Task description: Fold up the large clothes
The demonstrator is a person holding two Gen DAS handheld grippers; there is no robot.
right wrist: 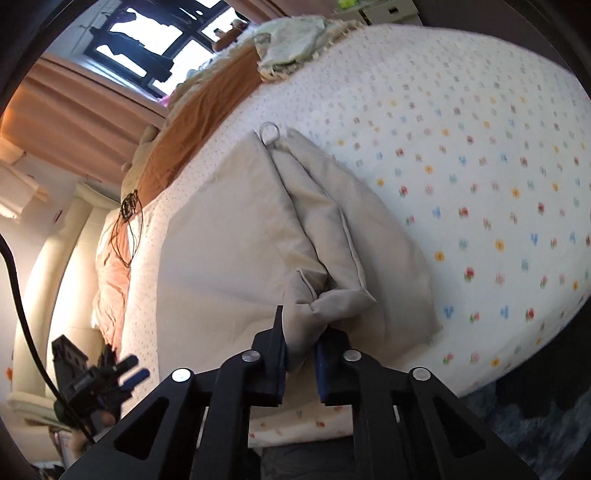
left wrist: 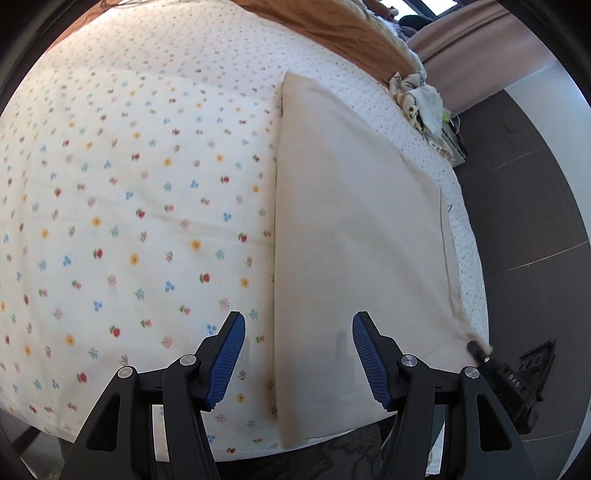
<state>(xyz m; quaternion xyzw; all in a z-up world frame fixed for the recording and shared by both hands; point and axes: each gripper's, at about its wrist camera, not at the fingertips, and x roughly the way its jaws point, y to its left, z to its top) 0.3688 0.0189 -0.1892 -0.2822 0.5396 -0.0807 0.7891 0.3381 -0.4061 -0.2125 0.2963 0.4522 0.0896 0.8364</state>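
Observation:
A large beige cloth [left wrist: 354,221] lies folded in a long strip on the flowered bed sheet [left wrist: 129,184], near the bed's right edge. My left gripper [left wrist: 298,325] hovers open over the strip's near left edge, with nothing between its blue pads. In the right wrist view the beige cloth [right wrist: 229,251] is bunched into folds and has a metal ring [right wrist: 269,131] at its far end. My right gripper [right wrist: 301,332] is shut on its near corner. The right gripper [left wrist: 480,350] also shows at that corner in the left wrist view. The left gripper [right wrist: 125,373] appears at lower left.
An orange blanket [left wrist: 332,26] and a heap of crumpled light cloths [left wrist: 421,96] lie at the bed's far end. Dark floor [left wrist: 535,221] runs along the bed's right side. A thin dark cord [right wrist: 125,221] lies by the pillows, and pink curtains [right wrist: 74,110] hang below a window.

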